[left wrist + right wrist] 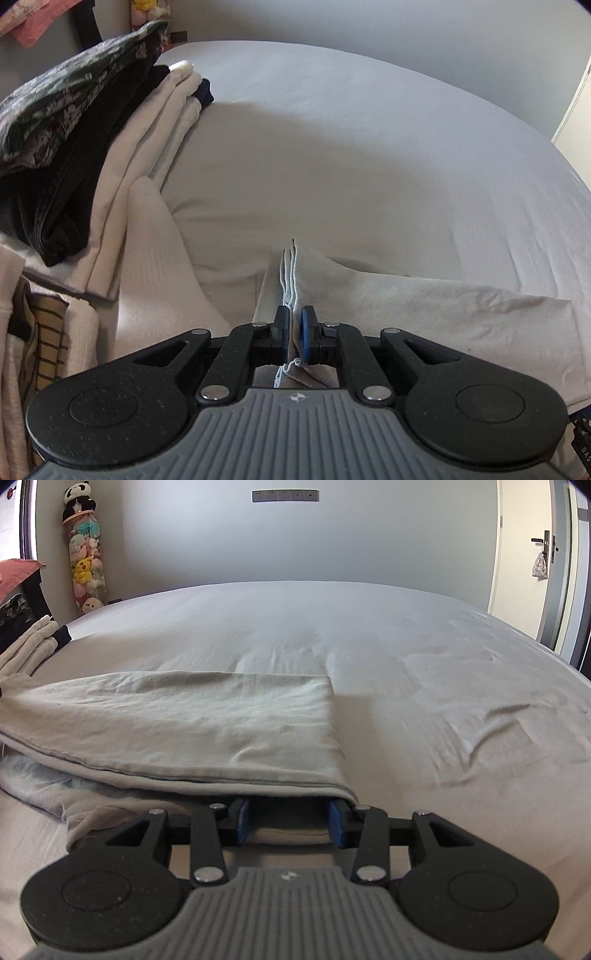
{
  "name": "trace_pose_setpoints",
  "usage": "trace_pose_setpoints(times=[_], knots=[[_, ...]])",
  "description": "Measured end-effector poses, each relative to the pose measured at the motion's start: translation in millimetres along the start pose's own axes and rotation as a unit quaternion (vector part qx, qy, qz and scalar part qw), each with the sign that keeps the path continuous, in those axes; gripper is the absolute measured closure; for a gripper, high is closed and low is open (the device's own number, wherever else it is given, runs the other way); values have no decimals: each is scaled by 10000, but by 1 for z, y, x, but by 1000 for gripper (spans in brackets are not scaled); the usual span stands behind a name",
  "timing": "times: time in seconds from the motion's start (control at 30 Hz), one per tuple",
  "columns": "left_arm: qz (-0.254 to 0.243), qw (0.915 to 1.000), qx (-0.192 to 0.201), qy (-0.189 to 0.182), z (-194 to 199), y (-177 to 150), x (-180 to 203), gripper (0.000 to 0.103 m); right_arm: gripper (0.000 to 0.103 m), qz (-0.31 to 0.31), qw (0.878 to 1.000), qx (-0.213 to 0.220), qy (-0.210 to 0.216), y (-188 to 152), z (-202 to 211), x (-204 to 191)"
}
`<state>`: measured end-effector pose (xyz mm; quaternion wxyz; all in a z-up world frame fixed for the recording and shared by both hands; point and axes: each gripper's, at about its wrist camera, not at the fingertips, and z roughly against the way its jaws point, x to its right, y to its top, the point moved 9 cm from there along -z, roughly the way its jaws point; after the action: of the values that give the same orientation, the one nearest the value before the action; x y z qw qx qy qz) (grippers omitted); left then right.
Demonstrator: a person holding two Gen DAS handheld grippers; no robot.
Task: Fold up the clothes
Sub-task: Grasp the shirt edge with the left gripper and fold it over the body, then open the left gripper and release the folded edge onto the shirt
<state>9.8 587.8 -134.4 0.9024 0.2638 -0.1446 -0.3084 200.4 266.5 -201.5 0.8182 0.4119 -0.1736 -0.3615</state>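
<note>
While left fingers (294, 325) pinch it, garment (443, 317) drapes right.

Left gripper (294, 325) pinching grey garment (424, 306)

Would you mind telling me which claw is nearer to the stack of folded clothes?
Left. The left claw, shut on the pale garment, is just beside the stack of folded clothes; the right claw sits farther away.

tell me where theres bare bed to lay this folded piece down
Bare sheet runs from the folded grey garment right and back to the wall. The clothes stack crowds the left edge. Left gripper pinches the garment; right gripper stands open at its hem.
</note>
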Motion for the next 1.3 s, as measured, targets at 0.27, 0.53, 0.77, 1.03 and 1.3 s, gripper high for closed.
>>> trace_pose_setpoints(times=[0.27,0.53,0.77,1.03,1.3], knots=[[-116,9997,-130,187,-27,-17,-8,95,57,78,9999,-68,55,-1,-8,0],[-68,9988,471,131,6,0,2,95,57,298,9995,103,-36,2,-2,-1],[-232,9985,137,469,-16,-10,-5,95,57,172,9997,-126,127,-5,-4,0],[-488,9958,167,754,-24,-20,-6,86,56,210,9985,-401,309,-12,7,4],[333,9961,702,418,29,-21,-25,65,54,-208,9993,-147,262,-10,38,22]])
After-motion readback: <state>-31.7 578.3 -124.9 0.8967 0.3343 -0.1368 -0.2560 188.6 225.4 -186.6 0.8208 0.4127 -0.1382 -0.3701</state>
